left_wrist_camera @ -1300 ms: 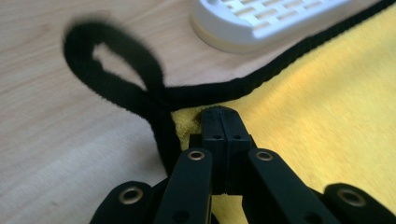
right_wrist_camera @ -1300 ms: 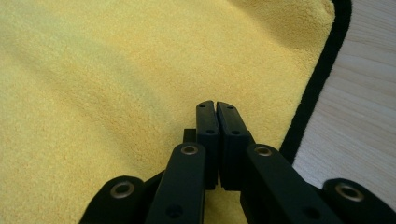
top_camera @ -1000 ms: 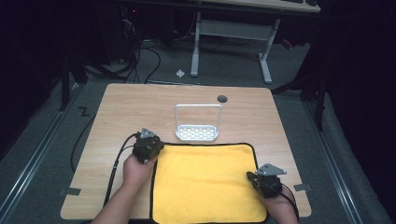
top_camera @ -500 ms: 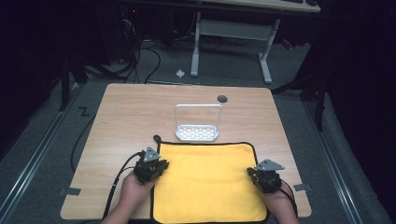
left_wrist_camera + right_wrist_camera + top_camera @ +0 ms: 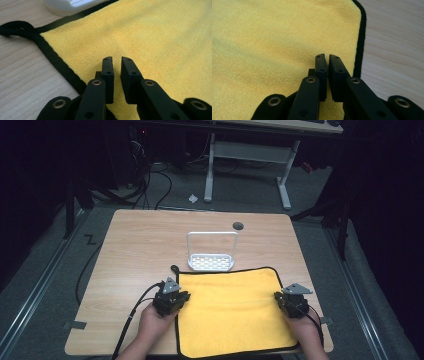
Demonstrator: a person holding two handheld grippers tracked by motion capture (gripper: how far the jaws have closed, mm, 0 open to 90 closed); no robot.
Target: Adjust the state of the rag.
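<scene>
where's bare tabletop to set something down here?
Free: the wooden table's left part, beside the white perforated rack, and the far strip behind it around the dark round hole. Crowded: the yellow black-edged cloth fills the near centre, with the left gripper and right gripper at its side edges.

A white perforated rack (image 5: 211,254) stands at the wooden tabletop's (image 5: 140,245) centre, a dark round hole (image 5: 238,226) at its one o'clock, a white desk frame (image 5: 247,165) on the grey floor (image 5: 45,260) at twelve.

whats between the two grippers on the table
In the high view, the yellow cloth spans the stretch from the left gripper to the right gripper; nothing lies on it.
</scene>
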